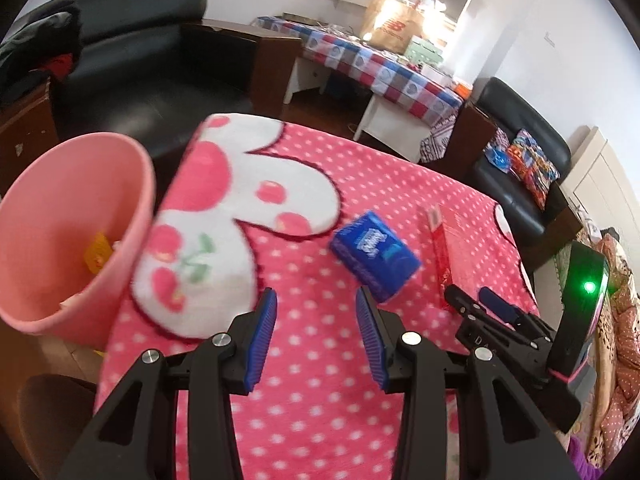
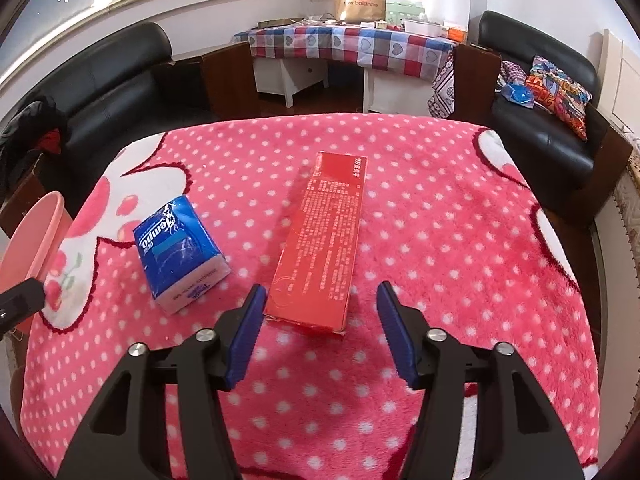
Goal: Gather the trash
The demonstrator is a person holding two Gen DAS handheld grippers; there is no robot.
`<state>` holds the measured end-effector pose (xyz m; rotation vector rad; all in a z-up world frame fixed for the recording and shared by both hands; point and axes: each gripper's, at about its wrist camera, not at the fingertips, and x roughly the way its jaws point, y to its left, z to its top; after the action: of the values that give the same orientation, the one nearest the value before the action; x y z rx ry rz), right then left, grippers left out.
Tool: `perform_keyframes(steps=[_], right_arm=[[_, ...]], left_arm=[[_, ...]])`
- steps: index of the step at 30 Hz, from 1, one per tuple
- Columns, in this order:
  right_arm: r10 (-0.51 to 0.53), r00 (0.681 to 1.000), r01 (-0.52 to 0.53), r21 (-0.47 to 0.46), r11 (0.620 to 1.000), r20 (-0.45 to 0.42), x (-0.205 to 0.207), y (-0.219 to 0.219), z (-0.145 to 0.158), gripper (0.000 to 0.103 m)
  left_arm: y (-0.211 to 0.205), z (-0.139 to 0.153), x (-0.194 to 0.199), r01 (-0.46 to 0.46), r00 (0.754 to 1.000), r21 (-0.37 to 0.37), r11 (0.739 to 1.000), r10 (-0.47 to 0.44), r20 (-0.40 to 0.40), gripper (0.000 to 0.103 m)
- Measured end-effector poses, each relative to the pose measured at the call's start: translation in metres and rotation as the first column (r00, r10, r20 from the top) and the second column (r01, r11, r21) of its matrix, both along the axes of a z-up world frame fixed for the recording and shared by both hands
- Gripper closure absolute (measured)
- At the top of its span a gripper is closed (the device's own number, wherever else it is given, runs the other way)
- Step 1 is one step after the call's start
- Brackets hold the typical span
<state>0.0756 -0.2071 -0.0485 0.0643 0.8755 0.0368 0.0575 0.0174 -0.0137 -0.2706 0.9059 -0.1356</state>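
A: What is sitting on the far left?

B: A pink bin (image 1: 76, 216) is standing just off the left edge of the pink dotted blanket (image 2: 420, 208). Something yellow (image 1: 97, 251) is lying inside it.

A: And next to that?

B: The left gripper (image 1: 316, 332) is hanging over the blanket. Its blue pads (image 1: 262, 340) are standing apart and nothing is sitting between them.

A: What is lying on the blanket?

B: A blue tissue pack (image 2: 182, 252) is lying flat, to the left of the middle. It is showing just past the left gripper's right pad, but I cannot tell if it is touching.

A: What is lying to its right?

B: A long red box (image 2: 322, 240) is lying flat beside the pack, not touching it. Its near end is pointing at the right gripper (image 2: 320, 336).

A: Is that gripper holding the box?

B: No. Its jaws are standing wide, one on each side of the box's near end, and the pads are not pressing on it.

A: And far away?

B: A black sofa (image 2: 552, 128) is sitting at the far right, with a bright cushion (image 2: 560, 92) resting on it.
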Motion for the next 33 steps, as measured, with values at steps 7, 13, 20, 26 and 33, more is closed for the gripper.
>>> perform_keyframes(steps=[7, 13, 20, 26, 33], right_arm=[[-0.030, 0.999, 0.030, 0.056, 0.998, 0.011, -0.009, -0.031, 0.000, 0.062], [-0.025, 1.000, 0.025, 0.076, 0.997, -0.004, -0.010, -0.044, -0.001, 0.062], [-0.002, 1.000, 0.004, 0.097, 0.995, -0.019, -0.011, -0.048, -0.003, 0.062], [0.011, 1.000, -0.009, 0.095, 0.995, -0.020, -0.011, -0.047, -0.003, 0.062], [0.017, 1.000, -0.014, 0.110, 0.994, -0.026, -0.010, -0.050, -0.004, 0.062]], left_arm=[[-0.041, -0.014, 0.020, 0.040, 0.997, -0.046, 0.998, -0.043, -0.059, 0.063], [-0.074, -0.036, 0.040, 0.051, 0.992, 0.013, 0.999, -0.049, -0.113, 0.063], [-0.062, -0.048, 0.054, -0.008, 0.989, 0.069, 0.998, 0.018, -0.146, 0.063], [-0.034, -0.051, 0.066, -0.126, 0.978, 0.085, 0.988, 0.138, -0.156, 0.063], [-0.011, -0.035, 0.066, -0.172, 0.979, 0.074, 0.982, 0.178, -0.094, 0.063]])
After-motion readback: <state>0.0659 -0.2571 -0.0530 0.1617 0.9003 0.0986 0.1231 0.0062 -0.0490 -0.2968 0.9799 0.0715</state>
